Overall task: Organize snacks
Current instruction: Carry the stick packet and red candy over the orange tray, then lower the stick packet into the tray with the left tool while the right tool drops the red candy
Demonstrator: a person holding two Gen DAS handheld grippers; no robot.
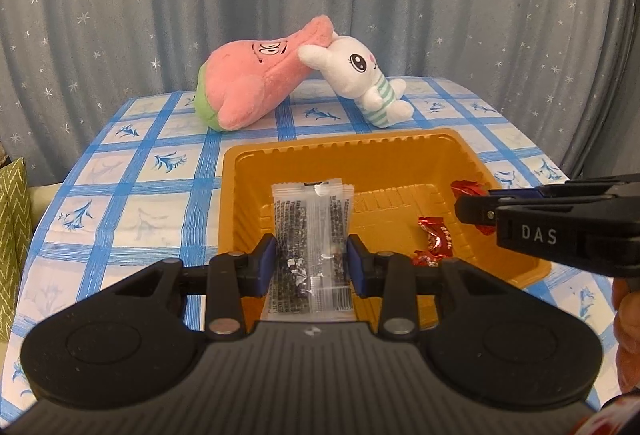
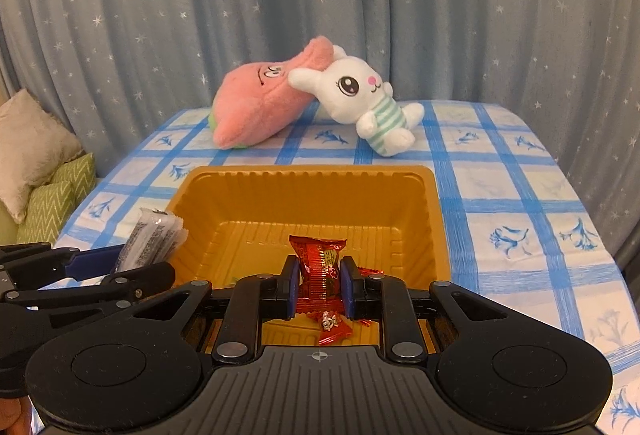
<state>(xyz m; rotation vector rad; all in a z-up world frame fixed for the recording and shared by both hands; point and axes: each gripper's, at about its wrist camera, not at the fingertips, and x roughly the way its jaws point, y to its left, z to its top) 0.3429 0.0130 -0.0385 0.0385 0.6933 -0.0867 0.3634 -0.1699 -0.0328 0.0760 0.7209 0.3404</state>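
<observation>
An orange plastic tray [image 1: 400, 151] [image 2: 304, 179] sits on the blue checked tablecloth. My left gripper [image 1: 312, 263] is shut on a clear packet of dark snack [image 1: 310, 231], held upright over the tray's near left part. In the right wrist view that packet [image 2: 154, 239] shows at the left, above the tray's left rim. My right gripper [image 2: 319, 287] is shut on a red wrapped candy [image 2: 320, 259] above the tray's near side. Two red candies [image 1: 434, 241] lie on the tray floor; one candy [image 2: 334, 327] shows below the right gripper.
A pink plush [image 1: 256, 75] [image 2: 260, 103] and a white rabbit plush [image 1: 360, 75] [image 2: 360, 99] lie at the back of the table. Star-patterned curtains hang behind. Cushions [image 2: 36, 163] sit left of the table. Bare tablecloth [image 1: 132, 203] lies left and right of the tray.
</observation>
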